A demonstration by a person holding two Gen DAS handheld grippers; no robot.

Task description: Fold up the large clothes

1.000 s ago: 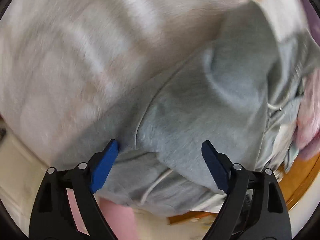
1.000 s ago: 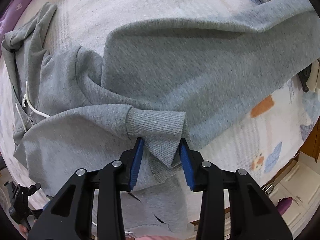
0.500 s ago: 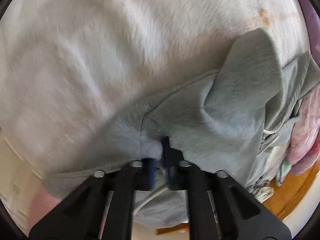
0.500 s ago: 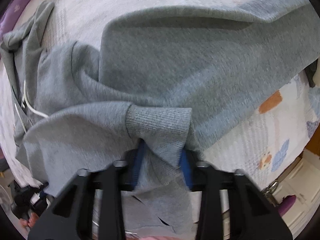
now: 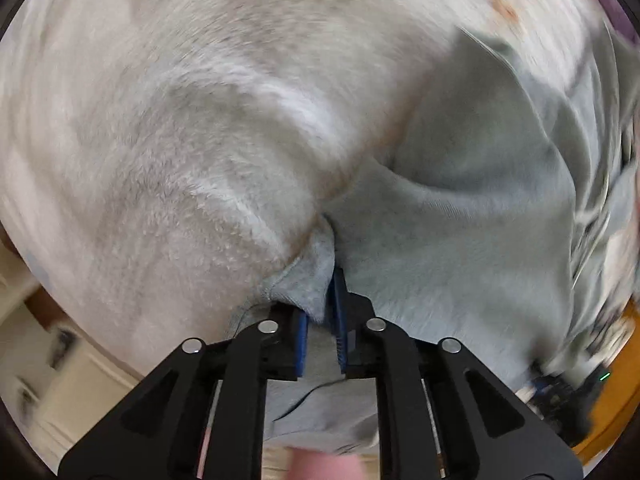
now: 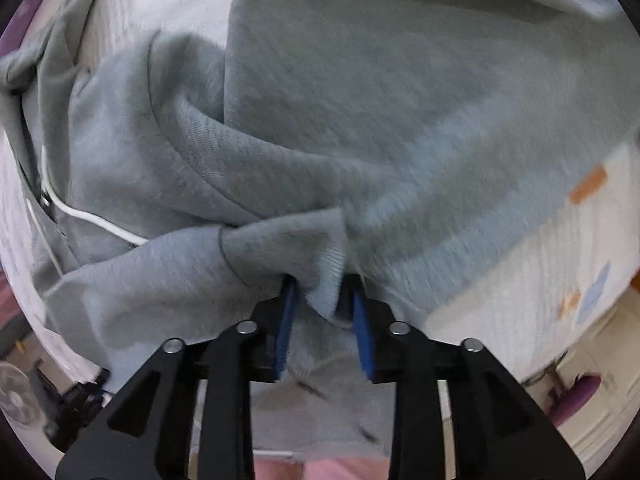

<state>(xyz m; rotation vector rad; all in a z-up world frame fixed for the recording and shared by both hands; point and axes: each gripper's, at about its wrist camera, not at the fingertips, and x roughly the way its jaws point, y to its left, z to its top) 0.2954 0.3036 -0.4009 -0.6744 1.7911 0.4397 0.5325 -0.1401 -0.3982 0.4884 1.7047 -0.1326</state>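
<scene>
A large grey hoodie lies crumpled on a white fleecy bed cover. My left gripper pinches a fold of the hoodie's edge between its blue pads and pulls the cloth into a peak; its jaws are opening a little. In the right wrist view the hoodie fills most of the picture, with a white drawstring at the left. Its ribbed sleeve cuff hangs bunched between the pads of my right gripper. Those jaws are opening, and a dark gap shows beside the right pad.
A patterned sheet shows at the bed's right edge. Beyond the bed's edge are a cream cabinet at lower left, wooden floor at lower right, and a purple object. Part of a hand shows at the bottom.
My left gripper went from wide open to closed on the hoodie's edge and rose with it. My right gripper squeezed the cuff, then spread its jaws again while sinking closer to the cloth.
</scene>
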